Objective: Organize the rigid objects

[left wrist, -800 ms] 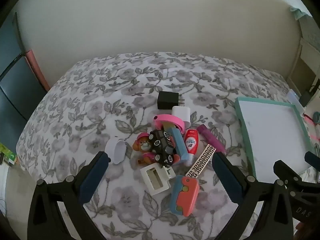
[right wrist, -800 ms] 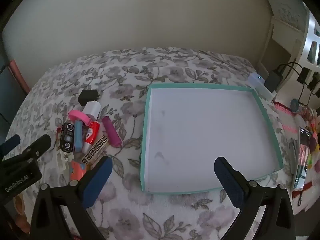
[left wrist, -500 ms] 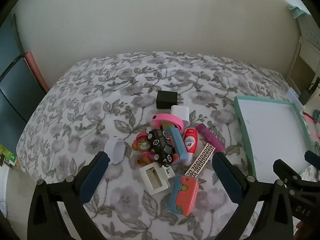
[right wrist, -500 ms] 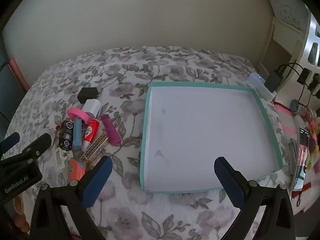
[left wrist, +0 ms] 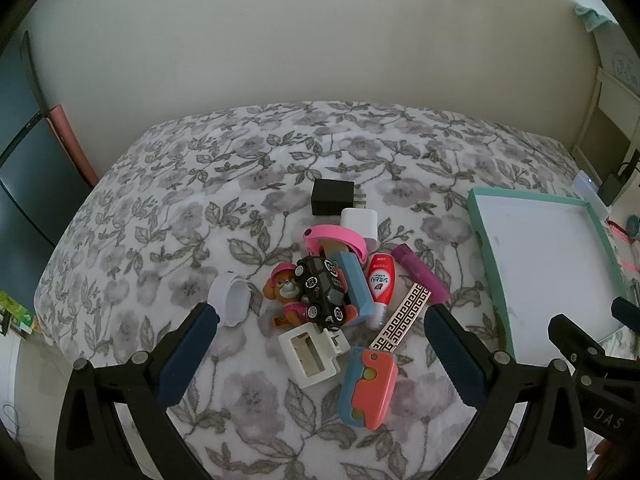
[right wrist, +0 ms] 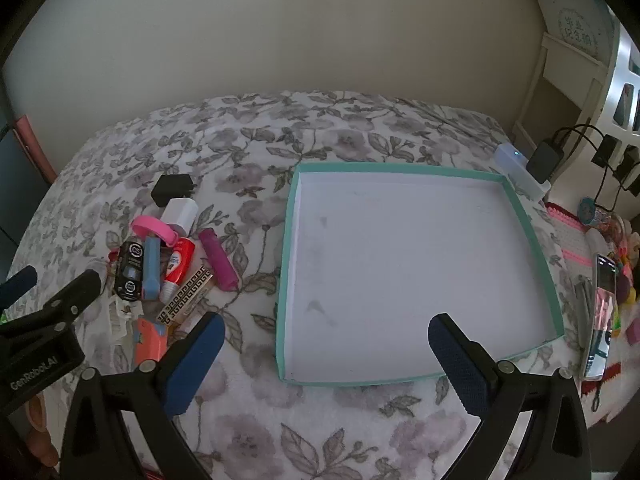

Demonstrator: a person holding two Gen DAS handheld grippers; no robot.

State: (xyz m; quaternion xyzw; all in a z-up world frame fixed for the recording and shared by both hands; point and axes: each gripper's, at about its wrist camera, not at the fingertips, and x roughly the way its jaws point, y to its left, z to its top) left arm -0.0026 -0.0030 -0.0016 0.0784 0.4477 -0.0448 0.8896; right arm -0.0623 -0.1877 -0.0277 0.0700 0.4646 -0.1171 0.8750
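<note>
A pile of small rigid items lies on the floral bedspread: a black charger [left wrist: 333,197], a white charger [left wrist: 359,224], a pink band [left wrist: 336,238], a black toy car [left wrist: 322,289], a dog figure [left wrist: 285,292], a red tube [left wrist: 381,280], a purple stick [left wrist: 420,273], a white clip [left wrist: 310,354] and a coral-and-blue case [left wrist: 368,388]. My left gripper [left wrist: 318,322] hangs open above the pile. My right gripper [right wrist: 326,334] hangs open over the near edge of the teal tray [right wrist: 286,280], which holds nothing. The pile [right wrist: 168,264] shows left of the tray.
A white cap [left wrist: 231,295] lies left of the pile. Past the tray's right side sit a phone [right wrist: 600,312], cables and small clutter. A white power block [right wrist: 520,172] rests at the tray's far corner. A wall runs behind the bed; a dark panel [left wrist: 24,184] stands left.
The views shift only slightly; the pile and the tray sit a touch further left in both. Both grippers stay open and nothing has been picked up.
</note>
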